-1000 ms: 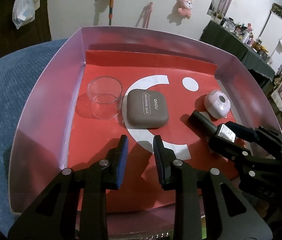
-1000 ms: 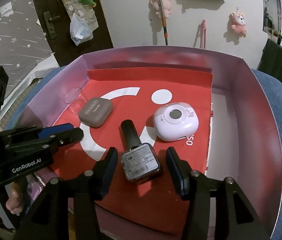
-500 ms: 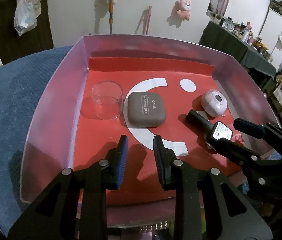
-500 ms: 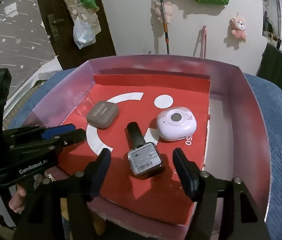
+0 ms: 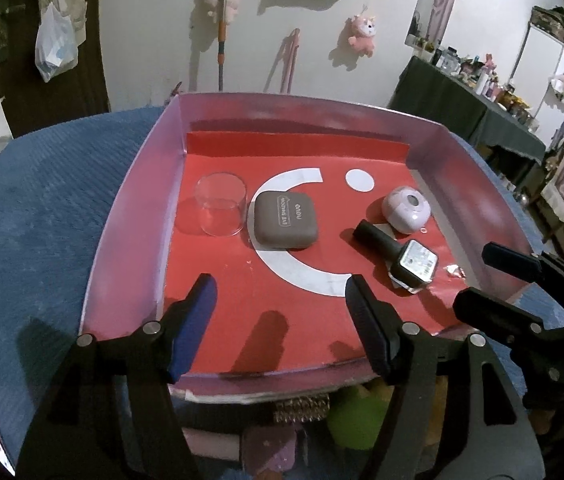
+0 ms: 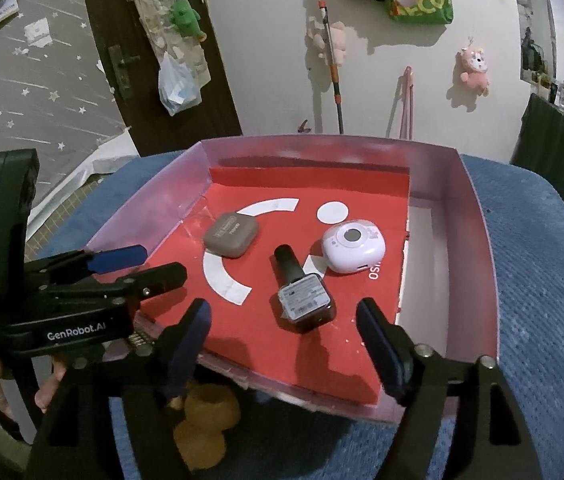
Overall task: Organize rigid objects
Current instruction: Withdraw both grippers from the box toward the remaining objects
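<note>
Shallow pink tray (image 5: 130,216) with red floor on blue cushion (image 5: 42,208), clear cup (image 5: 221,204), brown case (image 5: 285,220), dark bottle (image 5: 397,252), lilac pod (image 5: 405,209) lying inside — left gripper (image 5: 282,300) and right gripper (image 6: 282,320) near front edge, jaws just opening, apart, empty.

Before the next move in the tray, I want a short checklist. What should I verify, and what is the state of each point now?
1. Left gripper empty, jaws just opened: ok.
2. Right gripper empty, jaws just opened wider, bottle not pinched: ok.
3. Dark bottle lying flat in the tray: ok.
4. Brown case flat, beside the clear cup; touching it: cannot tell.
5. White round case apart from the bottle: ok.
6. Cup upright: ok.
</note>
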Tool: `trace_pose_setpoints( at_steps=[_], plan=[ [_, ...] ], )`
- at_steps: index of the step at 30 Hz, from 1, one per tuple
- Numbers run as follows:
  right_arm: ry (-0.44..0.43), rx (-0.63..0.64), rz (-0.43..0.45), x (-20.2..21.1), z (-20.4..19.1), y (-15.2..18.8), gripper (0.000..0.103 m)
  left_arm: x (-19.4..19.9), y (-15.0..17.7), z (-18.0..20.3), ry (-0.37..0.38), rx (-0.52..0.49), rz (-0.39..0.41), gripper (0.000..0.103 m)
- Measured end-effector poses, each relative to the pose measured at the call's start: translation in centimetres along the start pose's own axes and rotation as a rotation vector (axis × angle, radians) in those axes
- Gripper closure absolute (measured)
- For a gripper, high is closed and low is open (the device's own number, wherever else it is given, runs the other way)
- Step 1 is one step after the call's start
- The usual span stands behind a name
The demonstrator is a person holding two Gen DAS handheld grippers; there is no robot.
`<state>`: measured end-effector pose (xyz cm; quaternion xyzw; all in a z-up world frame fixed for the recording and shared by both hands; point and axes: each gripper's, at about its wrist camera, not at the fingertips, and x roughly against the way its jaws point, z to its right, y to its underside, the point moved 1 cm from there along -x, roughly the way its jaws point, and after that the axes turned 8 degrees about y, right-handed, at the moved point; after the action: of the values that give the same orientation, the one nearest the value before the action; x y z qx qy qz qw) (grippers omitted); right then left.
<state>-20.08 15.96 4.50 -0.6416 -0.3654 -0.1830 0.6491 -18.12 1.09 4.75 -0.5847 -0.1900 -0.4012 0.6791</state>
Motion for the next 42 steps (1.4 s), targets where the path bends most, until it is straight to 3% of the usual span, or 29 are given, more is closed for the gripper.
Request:
trace_pose_setpoints(
  at_steps=[3,4,6,14,18,25,42],
  plan=[
    [-0.006,-0.002,0.013,0.9,-0.3,0.2,0.020,0.9,0.2,0.5,0.003,-0.012,0.017,0.034],
    [-0.007,-0.002,0.017,1.1,-0.3,0.2,0.018,1.2,0.4,0.6,0.004,-0.017,0.023,0.023],
    [-0.009,-0.003,0.024,1.6,-0.4,0.3,0.014,1.9,0.5,0.8,0.004,-0.026,0.042,0.012],
    [-0.019,-0.001,0.057,3.3,-1.2,0.7,0.000,3.6,1.1,1.3,-0.009,-0.047,0.082,0.012],
    [-0.011,0.006,0.077,4.2,-1.5,0.9,0.000,4.1,1.4,1.5,-0.013,-0.048,0.101,0.003],
    [-0.015,0.004,0.093,5.1,-1.8,1.4,0.000,5.1,2.2,1.7,-0.037,-0.056,0.131,0.000],
    [-0.004,0.025,0.122,6.9,-2.9,3.9,0.000,6.7,4.7,2.3,-0.069,-0.070,0.196,0.000]
  ],
)
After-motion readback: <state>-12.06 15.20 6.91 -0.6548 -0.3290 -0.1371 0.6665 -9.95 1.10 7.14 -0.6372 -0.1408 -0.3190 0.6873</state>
